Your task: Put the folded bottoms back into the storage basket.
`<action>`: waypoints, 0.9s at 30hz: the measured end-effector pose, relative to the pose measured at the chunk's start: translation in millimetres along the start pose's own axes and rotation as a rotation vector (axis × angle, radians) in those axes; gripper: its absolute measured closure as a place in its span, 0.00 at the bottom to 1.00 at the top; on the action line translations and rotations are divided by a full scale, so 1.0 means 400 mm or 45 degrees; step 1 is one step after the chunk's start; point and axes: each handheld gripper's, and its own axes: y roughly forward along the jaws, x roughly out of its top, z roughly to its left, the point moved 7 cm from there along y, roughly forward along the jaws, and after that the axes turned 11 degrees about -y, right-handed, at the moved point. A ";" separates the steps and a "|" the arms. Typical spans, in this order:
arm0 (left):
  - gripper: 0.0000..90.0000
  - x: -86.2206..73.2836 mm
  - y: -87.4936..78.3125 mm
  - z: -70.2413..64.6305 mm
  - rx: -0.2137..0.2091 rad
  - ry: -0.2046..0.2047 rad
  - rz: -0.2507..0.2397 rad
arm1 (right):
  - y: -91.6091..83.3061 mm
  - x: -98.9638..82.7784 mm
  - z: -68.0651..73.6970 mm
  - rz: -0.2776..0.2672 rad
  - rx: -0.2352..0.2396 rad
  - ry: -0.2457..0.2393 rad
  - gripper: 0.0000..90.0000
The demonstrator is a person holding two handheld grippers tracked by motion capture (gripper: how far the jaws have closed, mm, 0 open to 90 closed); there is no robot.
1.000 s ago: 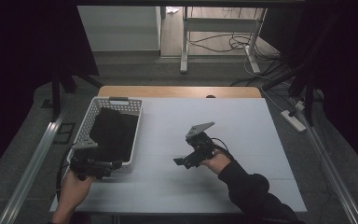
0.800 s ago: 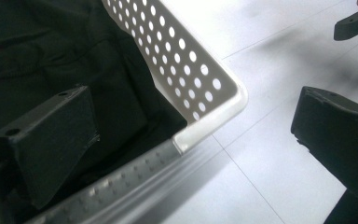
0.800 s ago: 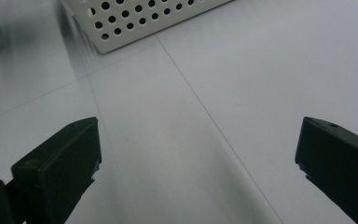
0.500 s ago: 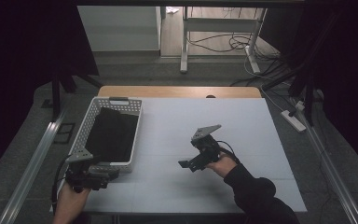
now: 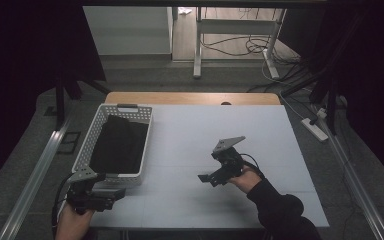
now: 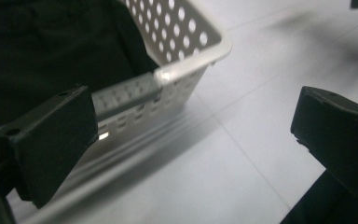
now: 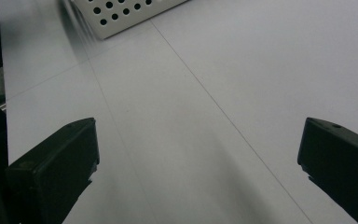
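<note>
High view: white perforated basket at the left of the white table, holding a black folded cloth that covers most of its floor. Left gripper just off the basket's near edge at the near-left corner of the table, held low by a hand, pointing right. Right gripper near the middle of the table, a little to the near side, gripped by a dark-sleeved hand, tips aimed left toward the basket but well apart from it. Left gripper view: jaws wide apart, nothing between them, basket corner and rim close ahead, dark cloth inside at upper left. Right gripper view: jaws likewise spread wide and empty, bare table under them, a corner of the basket far ahead at the top.
</note>
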 end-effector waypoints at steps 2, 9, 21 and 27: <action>0.00 -0.008 0.000 0.001 -0.002 -0.008 0.008 | -0.006 -0.003 -0.001 -0.003 -0.005 0.002 0.00; 0.00 -0.027 0.007 0.010 0.008 -0.019 0.031 | -0.041 -0.014 -0.003 -0.043 -0.032 0.027 0.00; 0.00 -0.029 0.008 0.015 -0.009 -0.051 0.036 | -0.082 -0.049 0.001 -0.054 -0.065 0.055 0.00; 0.00 -0.029 0.009 0.016 -0.010 -0.052 0.038 | -0.101 -0.067 0.002 -0.060 -0.084 0.076 0.00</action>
